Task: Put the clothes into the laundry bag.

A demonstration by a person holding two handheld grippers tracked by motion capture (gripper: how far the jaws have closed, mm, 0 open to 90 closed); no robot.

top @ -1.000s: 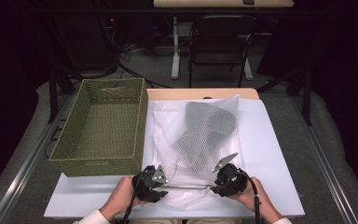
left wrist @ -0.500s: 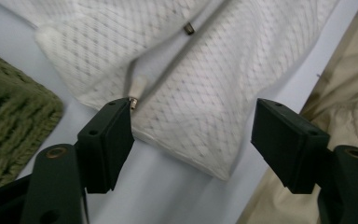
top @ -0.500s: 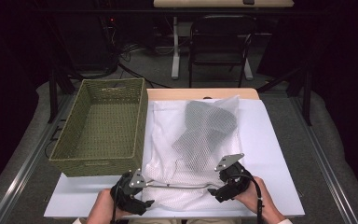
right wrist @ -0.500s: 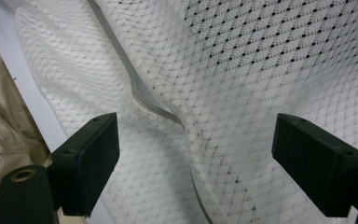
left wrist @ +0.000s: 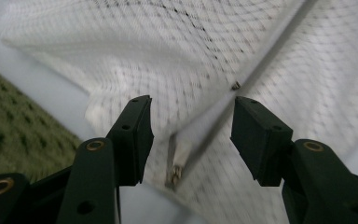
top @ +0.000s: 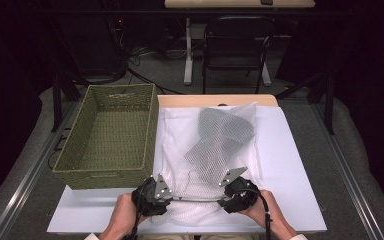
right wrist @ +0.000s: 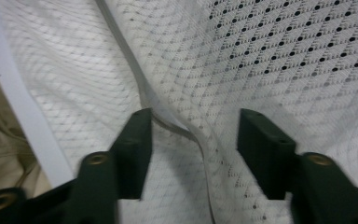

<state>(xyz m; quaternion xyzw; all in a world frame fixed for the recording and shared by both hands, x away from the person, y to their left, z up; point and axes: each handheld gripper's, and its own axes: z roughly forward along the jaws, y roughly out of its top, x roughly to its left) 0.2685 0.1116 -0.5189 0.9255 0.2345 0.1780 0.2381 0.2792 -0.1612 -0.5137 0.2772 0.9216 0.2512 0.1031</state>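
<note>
My left gripper (top: 167, 196) and right gripper (top: 226, 195), jaws half-open after just closing some, straddled the white mesh laundry bag's (top: 207, 150) near zipper edge (left wrist: 214, 119), ungripped; bag ran away from me.

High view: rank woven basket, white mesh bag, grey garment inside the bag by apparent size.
1-2. white mesh bag and woven basket: look alike in area, no ranking.
3. grey garment: clearly smallest, lying inside the bag.

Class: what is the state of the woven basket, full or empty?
Empty. The high view shows the woven basket with only its bare woven floor inside.
</note>
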